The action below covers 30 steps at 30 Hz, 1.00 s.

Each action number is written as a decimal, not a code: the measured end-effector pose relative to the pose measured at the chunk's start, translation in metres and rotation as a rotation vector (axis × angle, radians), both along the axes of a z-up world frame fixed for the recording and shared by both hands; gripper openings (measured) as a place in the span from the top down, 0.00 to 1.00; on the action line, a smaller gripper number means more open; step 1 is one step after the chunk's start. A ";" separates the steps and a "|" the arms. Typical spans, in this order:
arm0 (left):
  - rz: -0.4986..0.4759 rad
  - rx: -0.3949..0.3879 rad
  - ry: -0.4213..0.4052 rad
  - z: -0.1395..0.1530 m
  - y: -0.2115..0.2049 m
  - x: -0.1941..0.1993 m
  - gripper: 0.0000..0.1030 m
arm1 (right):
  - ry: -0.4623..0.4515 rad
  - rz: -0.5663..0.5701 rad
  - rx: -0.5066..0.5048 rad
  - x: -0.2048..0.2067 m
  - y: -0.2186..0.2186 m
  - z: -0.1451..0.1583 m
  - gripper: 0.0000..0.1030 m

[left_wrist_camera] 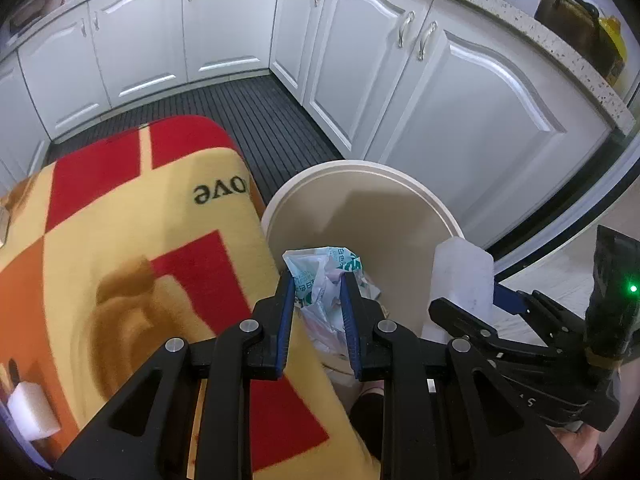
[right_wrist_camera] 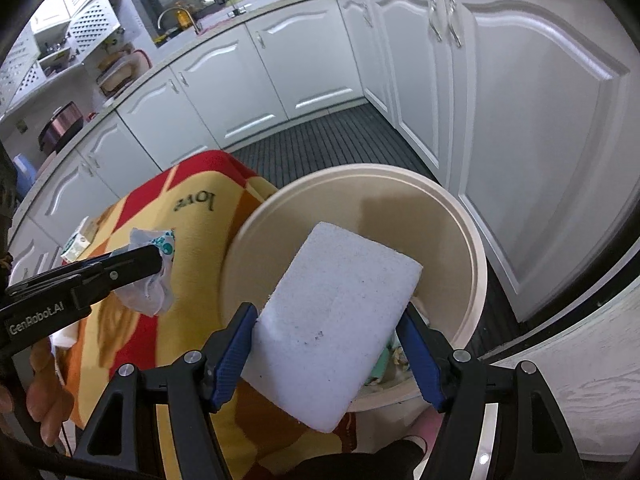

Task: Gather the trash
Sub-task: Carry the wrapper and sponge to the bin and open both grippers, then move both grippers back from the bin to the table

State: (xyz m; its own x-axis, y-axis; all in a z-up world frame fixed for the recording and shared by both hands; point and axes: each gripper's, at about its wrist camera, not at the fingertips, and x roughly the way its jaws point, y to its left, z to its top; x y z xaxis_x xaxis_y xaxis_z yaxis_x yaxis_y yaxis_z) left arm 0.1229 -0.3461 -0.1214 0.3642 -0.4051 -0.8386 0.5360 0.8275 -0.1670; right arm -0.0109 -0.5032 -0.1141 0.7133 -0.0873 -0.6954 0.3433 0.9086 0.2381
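My left gripper (left_wrist_camera: 316, 280) has its jaws clamped on a crumpled plastic wrapper (left_wrist_camera: 320, 272), white with green print, holding it at the rim of the cream bin (left_wrist_camera: 400, 184), just past the edge of the blanket-covered surface (left_wrist_camera: 132, 240). In the left wrist view the wrapper sits dead centre, with the bin's open mouth spreading toward 1 o'clock behind it.

My right gripper (right_wrist_camera: 328, 320) has its jaws pressed against the two sides of a white foam block (right_wrist_camera: 340, 300), which tilts up and away over the bin (right_wrist_camera: 476, 280). In the right wrist view the block fills the middle, the bin rim curves from 10 o'clock round to 4 o'clock, and some crumpled trash (right_wrist_camera: 384, 364) lies inside the bin at about 5 o'clock, partly hidden by the block.

A second white block (left_wrist_camera: 32, 412) lies on the blanket at 8 o'clock in the left wrist view. White cabinets (right_wrist_camera: 312, 64) line the far side across the dark slatted floor (left_wrist_camera: 248, 120)
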 end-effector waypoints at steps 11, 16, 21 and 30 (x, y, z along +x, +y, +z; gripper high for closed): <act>-0.035 -0.025 0.010 -0.015 -0.005 0.005 0.45 | 0.035 -0.033 -0.006 0.010 -0.015 -0.015 0.28; -0.031 -0.002 0.012 -0.018 -0.004 0.006 0.44 | 0.053 -0.056 0.022 0.009 -0.023 -0.020 0.28; -0.016 -0.009 0.029 -0.018 0.002 0.004 0.44 | 0.046 -0.049 0.035 0.006 -0.024 -0.022 0.27; -0.004 -0.009 0.014 -0.004 0.018 -0.009 0.44 | 0.034 -0.027 0.054 0.004 -0.012 -0.013 0.27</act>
